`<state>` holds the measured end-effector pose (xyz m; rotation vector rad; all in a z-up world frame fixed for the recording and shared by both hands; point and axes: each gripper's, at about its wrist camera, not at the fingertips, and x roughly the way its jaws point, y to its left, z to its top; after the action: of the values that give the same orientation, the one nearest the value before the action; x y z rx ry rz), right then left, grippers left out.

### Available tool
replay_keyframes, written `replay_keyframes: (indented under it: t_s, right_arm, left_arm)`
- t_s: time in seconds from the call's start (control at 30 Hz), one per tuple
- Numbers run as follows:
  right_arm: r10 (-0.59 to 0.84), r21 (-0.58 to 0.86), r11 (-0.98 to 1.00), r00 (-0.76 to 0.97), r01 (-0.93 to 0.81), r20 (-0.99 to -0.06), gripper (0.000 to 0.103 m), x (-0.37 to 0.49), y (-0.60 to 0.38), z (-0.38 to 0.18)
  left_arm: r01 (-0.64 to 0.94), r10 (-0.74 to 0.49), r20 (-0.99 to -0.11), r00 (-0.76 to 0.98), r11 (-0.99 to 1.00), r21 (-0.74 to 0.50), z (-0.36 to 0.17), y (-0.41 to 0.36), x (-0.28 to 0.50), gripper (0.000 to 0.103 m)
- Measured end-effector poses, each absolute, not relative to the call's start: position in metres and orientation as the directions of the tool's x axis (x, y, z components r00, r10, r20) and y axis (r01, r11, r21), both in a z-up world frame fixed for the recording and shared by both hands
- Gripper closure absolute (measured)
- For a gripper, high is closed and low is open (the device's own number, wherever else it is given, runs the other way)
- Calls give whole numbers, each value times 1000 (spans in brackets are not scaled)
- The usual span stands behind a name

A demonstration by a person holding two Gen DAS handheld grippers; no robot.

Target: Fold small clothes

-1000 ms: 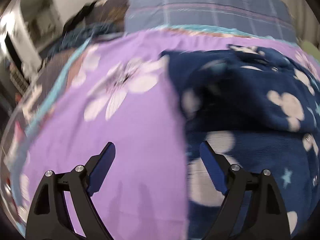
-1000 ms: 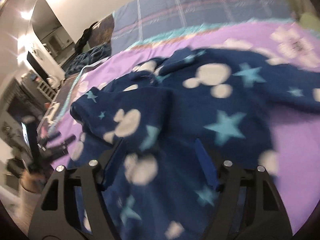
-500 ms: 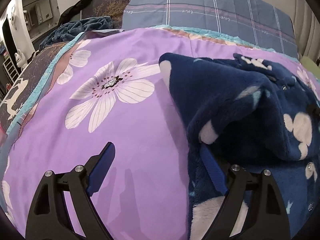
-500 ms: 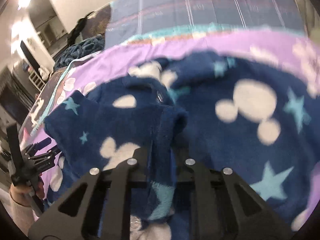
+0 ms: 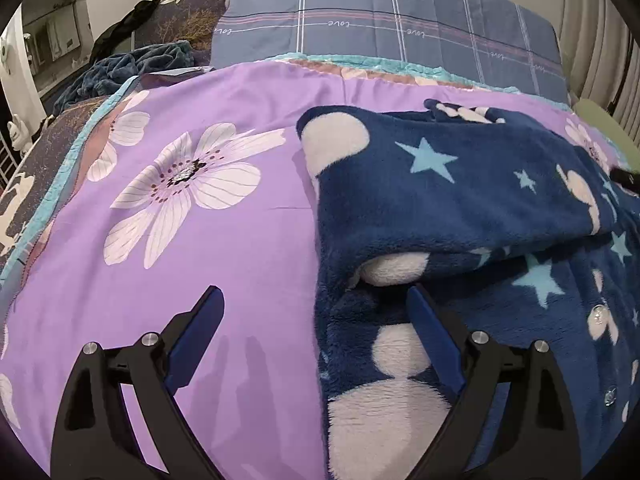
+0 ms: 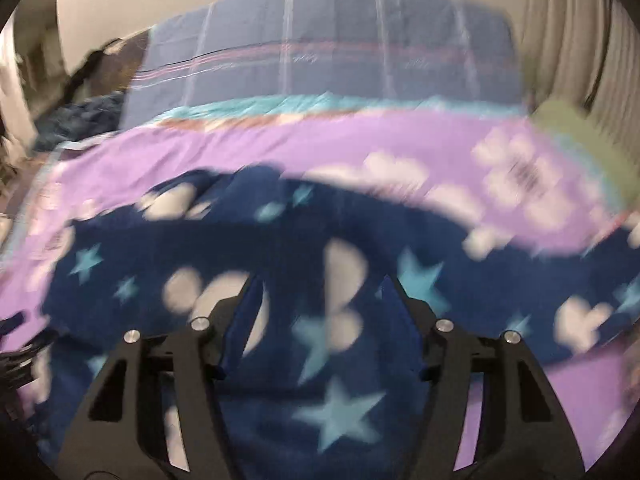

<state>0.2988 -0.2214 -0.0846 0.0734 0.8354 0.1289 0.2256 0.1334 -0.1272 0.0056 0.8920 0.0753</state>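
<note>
While spread on a bed: folding of small clothes under way.
Garment [image 5: 460, 200]: navy fleece with stars and pale blobs, on the purple sheet [image 5: 240, 248], right of a big white flower print [image 5: 180, 196]; one layer folded across the rest, snaps along the near right part.
Left gripper [image 5: 316, 308]: jaws wide and opening; left finger over bare sheet, right finger above the fleece edge; nothing pinched.
Right gripper [image 6: 316, 300]: jaws opening, parted above the garment [image 6: 320, 352]; no fold between the pads; view blurred.
Backdrop: plaid pillow [image 5: 384, 36] at the head, dark blanket [image 5: 132, 68] far left, curtain [image 5: 596, 40] right.
</note>
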Motion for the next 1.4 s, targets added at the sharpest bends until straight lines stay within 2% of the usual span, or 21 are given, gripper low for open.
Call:
replay_keyframes:
  t_s: [0.07,0.17,0.27,0.4,0.43,0.5,0.53,0.57,0.6,0.63,0.67,0.7,0.77,0.8,0.87,0.97,1.07,1.23,1.3,1.37,1.4]
  right_arm:
    - [210,158,978,648,-139,-732,52,293,-218,-90]
    - [338,275,941,588,-198,-734,63,295,-207,-102]
    - [274,249,961,543,-121,-794,68,304,-194,-133]
    - [232,201,973,576,-117,-784,65,294,-186,-136]
    - [240,213,970,567,-114,-788,63,293,-187,-135]
    - [323,316,943,515,-104,-794,52,293,-198,-139]
    - [399,390,913,466,-121,-790,37,292,-204,-140]
    - [438,423,896,443,-137,-782,36,291,-208,-139]
    - [439,427,894,454,-134,-775,43,284,-220,-131]
    - [407,403,907,496,-120,-767,61,274,-232,-121]
    - [368,375,921,545,-104,-753,64,267,-243,-111]
    - [303,339,939,628,-67,-716,61,254,-264,-96]
    - [161,315,947,749,67,-642,39,235,-312,-72]
    - [48,326,926,798,190,-601,39,224,-350,-62]
    - [-158,352,835,796,424,-584,39,211,-416,-58]
    - [-319,361,663,684,655,-656,40,207,-488,-75]
    - [-329,377,607,653,699,-682,41,215,-518,-87]
    - [-399,394,546,643,739,-654,42,237,-542,-91]
    - [-376,447,493,646,746,-664,57,244,-550,-95]
    - [-333,507,456,669,731,-664,92,248,-560,-101]
    - [-301,538,454,690,711,-658,94,251,-563,-100]
  left_arm:
    - [-79,75,-752,655,996,30,-117,133,221,12]
    - [-56,23,-698,716,998,-24,-94,127,214,29]
    - [7,-33,-663,748,999,-41,-78,105,218,33]
    - [82,-90,-709,700,996,-45,-99,74,243,33]
    - [81,-85,-748,658,996,-42,-119,69,255,33]
    - [72,-72,-784,617,997,-35,-147,65,266,27]
    - [79,-54,-766,641,997,-5,-149,60,264,27]
    - [78,-42,-763,645,997,11,-146,57,263,27]
    - [77,-34,-762,647,997,22,-145,56,262,27]
    - [78,-33,-759,650,997,24,-146,55,261,27]
    - [78,-38,-758,651,997,17,-147,56,261,27]
    - [78,-45,-759,650,997,7,-147,57,261,26]
    - [78,-49,-759,650,997,2,-147,59,262,26]
    - [78,-46,-758,651,997,6,-148,58,261,26]
    - [77,-39,-757,653,997,14,-147,58,261,26]
    - [77,-42,-754,655,997,11,-147,59,258,26]
    - [77,-44,-753,656,997,9,-148,60,258,26]
    - [77,-45,-753,657,997,8,-147,60,258,26]
    - [77,-46,-752,658,997,6,-147,60,257,26]
    - [77,-45,-752,657,997,7,-147,60,258,26]
    - [77,-45,-752,657,997,8,-147,60,257,26]
